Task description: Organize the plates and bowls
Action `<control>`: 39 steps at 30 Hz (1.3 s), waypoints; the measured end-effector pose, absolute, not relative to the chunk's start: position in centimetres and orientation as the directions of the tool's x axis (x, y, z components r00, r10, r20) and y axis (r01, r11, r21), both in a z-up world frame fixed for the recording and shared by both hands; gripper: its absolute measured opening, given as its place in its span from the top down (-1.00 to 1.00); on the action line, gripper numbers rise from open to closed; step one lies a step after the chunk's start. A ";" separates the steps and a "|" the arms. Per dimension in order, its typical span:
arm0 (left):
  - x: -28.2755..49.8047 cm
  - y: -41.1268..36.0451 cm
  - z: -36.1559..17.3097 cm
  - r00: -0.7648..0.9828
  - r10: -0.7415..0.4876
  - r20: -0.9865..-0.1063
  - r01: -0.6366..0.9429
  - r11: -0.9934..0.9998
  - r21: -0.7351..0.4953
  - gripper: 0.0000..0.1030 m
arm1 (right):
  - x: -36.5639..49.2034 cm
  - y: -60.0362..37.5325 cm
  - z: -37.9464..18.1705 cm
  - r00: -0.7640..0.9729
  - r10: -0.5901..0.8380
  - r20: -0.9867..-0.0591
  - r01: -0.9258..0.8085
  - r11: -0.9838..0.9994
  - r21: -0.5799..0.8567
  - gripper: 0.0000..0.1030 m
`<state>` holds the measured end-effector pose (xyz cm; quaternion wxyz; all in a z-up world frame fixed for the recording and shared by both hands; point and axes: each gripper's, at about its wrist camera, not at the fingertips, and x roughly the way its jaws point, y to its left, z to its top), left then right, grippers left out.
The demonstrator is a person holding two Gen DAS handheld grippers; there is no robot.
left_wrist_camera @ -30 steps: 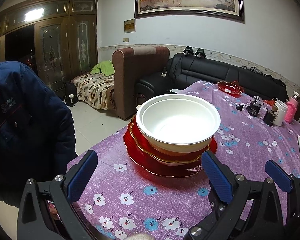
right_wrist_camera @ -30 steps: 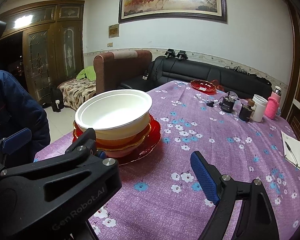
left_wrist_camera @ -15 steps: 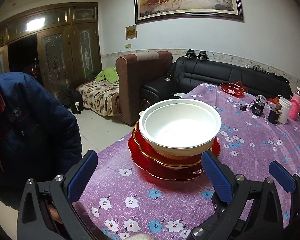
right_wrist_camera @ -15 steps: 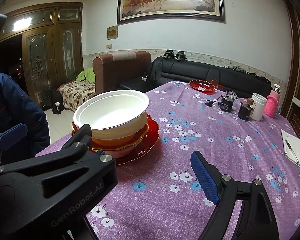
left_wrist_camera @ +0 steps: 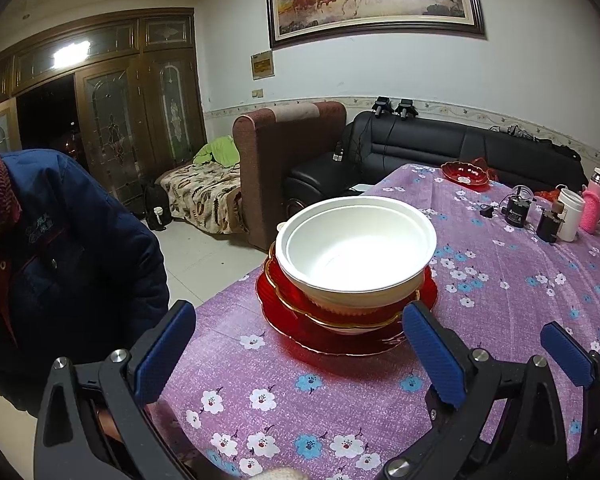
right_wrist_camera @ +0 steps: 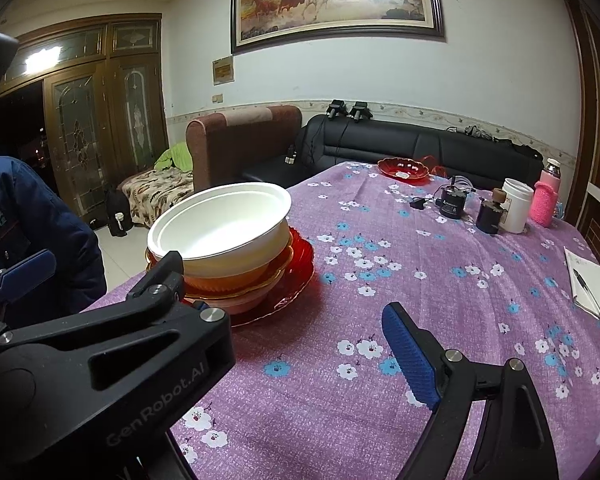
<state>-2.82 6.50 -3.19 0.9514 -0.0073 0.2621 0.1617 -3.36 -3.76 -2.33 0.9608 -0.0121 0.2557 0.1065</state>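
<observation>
Person in a dark blue jacket point(left_wrist_camera: 60, 240): standing off the table's left edge.
Left gripper point(left_wrist_camera: 296, 356): jaws spread wide, nothing between the blue pads, over the table's near left corner.
Stack of dishes: white bowl point(left_wrist_camera: 356, 248) on top, nested in an orange gold-rimmed bowl point(right_wrist_camera: 236, 280), on a red plate point(left_wrist_camera: 340, 340); near the table's left edge, just beyond the left gripper.
Right gripper point(right_wrist_camera: 300, 336): jaws wide apart, holding nothing, over the near edge, to the right of the stack.
Small red dish point(right_wrist_camera: 404, 168): far edge.
Black devices point(right_wrist_camera: 452, 202), white cup point(right_wrist_camera: 516, 204), pink bottle point(right_wrist_camera: 546, 196): far right corner.
Notepad with pen point(right_wrist_camera: 592, 288): right edge.
</observation>
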 end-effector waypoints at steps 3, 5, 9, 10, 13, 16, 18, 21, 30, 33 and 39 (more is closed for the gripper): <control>-2.9 6.7 -3.1 0.812 0.301 -0.501 -0.311 0.948 0.065 -1.00 | -3.5 -3.7 -2.3 0.846 0.206 -0.492 -0.216 0.976 0.038 -0.76; -3.0 6.8 -3.1 0.811 0.295 -0.505 -0.309 0.949 0.059 -1.00 | -3.6 -3.6 -2.4 0.846 0.208 -0.491 -0.218 0.975 0.038 -0.76; -3.0 7.0 -3.1 0.808 0.292 -0.511 -0.310 0.949 0.052 -1.00 | -3.7 -3.5 -2.4 0.845 0.212 -0.491 -0.222 0.974 0.039 -0.76; -3.0 7.0 -3.1 0.808 0.291 -0.512 -0.310 0.949 0.051 -1.00 | -3.7 -3.5 -2.4 0.845 0.213 -0.490 -0.222 0.974 0.040 -0.76; -3.0 7.0 -3.1 0.808 0.290 -0.513 -0.309 0.950 0.049 -1.00 | -3.8 -3.5 -2.5 0.845 0.214 -0.490 -0.223 0.974 0.042 -0.76; -3.1 6.9 -3.1 0.808 0.288 -0.514 -0.308 0.950 0.048 -1.00 | -3.9 -3.4 -2.5 0.844 0.215 -0.491 -0.223 0.974 0.042 -0.76; -3.1 6.9 -3.1 0.808 0.287 -0.514 -0.307 0.950 0.048 -1.00 | -4.0 -3.4 -2.5 0.844 0.216 -0.491 -0.224 0.974 0.043 -0.76; -3.1 6.9 -3.1 0.808 0.289 -0.513 -0.309 0.950 0.048 -1.00 | -3.9 -3.4 -2.5 0.844 0.216 -0.492 -0.224 0.974 0.043 -0.76; -3.0 6.9 -3.1 0.806 0.288 -0.517 -0.310 0.950 0.046 -1.00 | -4.1 -3.2 -2.6 0.838 0.223 -0.498 -0.229 0.972 0.050 -0.77; -3.0 6.9 -3.1 0.806 0.287 -0.518 -0.309 0.950 0.047 -1.00 | -4.1 -3.2 -2.6 0.839 0.222 -0.496 -0.228 0.972 0.048 -0.77; -3.1 6.8 -3.1 0.807 0.285 -0.517 -0.305 0.951 0.048 -1.00 | -4.3 -3.1 -2.6 0.842 0.215 -0.495 -0.220 0.974 0.049 -0.77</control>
